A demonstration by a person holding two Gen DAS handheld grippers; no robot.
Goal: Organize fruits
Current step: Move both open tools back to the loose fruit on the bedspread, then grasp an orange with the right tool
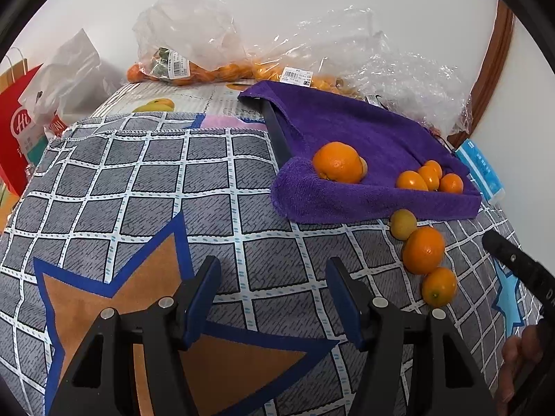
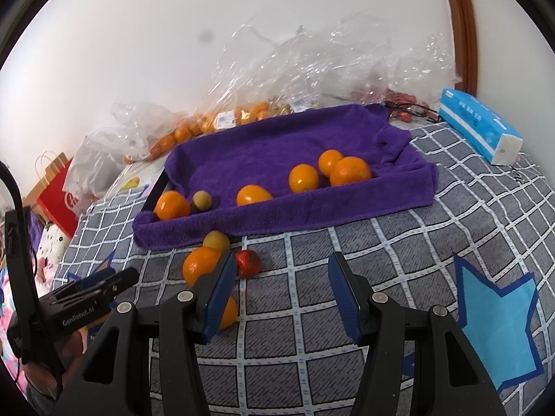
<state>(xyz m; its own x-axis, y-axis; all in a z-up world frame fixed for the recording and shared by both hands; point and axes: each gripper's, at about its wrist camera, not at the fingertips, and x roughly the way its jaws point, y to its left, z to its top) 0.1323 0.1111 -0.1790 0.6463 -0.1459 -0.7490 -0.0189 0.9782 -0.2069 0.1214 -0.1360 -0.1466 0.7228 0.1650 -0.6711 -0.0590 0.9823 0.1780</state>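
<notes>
1. A purple towel (image 2: 277, 145) lines a tray (image 2: 156, 187) at the far side of the checked cloth (image 2: 399, 249), likely to stop the sorted oranges (image 2: 350, 171) rolling.
2. Loose fruit lies just near of the towel: an orange (image 2: 199, 263), a yellow fruit (image 2: 215, 241) and a red fruit (image 2: 248, 262).
3. The left gripper (image 1: 274, 298) stands apart, holding nothing, over bare cloth.
4. The right gripper (image 2: 282, 291) stands apart and empty; its left finger (image 2: 222, 294) overlaps another orange (image 2: 229, 312), contact uncertain.
</notes>
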